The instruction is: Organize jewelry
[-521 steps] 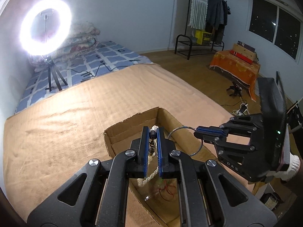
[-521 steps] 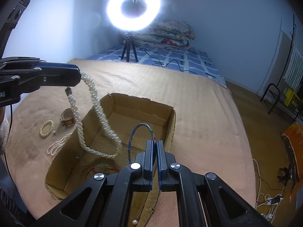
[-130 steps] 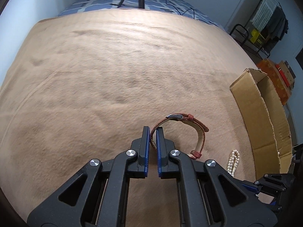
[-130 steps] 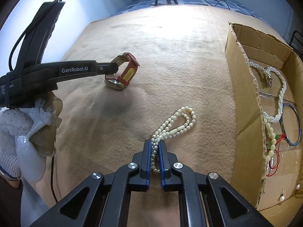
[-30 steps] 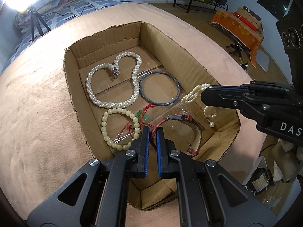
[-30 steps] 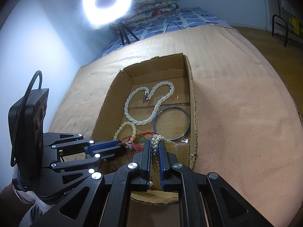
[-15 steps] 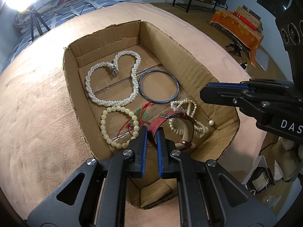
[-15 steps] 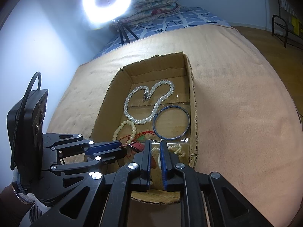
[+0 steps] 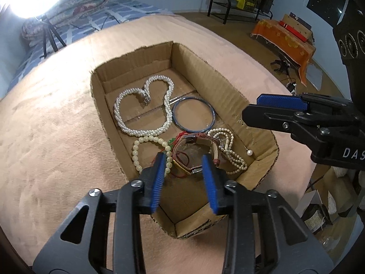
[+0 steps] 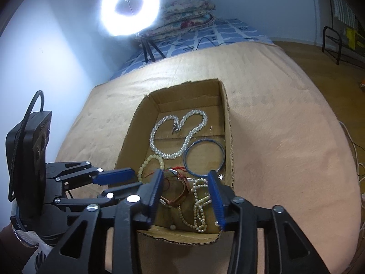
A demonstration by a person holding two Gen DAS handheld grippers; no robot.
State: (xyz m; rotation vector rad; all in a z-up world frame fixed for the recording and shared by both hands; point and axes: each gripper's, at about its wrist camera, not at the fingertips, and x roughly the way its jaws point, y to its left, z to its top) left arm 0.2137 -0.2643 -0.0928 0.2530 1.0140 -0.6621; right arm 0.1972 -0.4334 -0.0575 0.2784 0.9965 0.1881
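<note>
Everything sits gathered in the box (image 9: 230,91), presumably so the jewelry stays in one place: pearl necklace (image 9: 127,123) at 12 o'clock, blue bangle (image 9: 194,114) toward 2, watch (image 9: 194,141) and a thin pearl strand (image 9: 230,150) nearest. The left gripper (image 9: 183,180) hovers over the watch, jaws wide, holding nothing. The right gripper (image 10: 188,196) is equally wide and empty above the strand.
</note>
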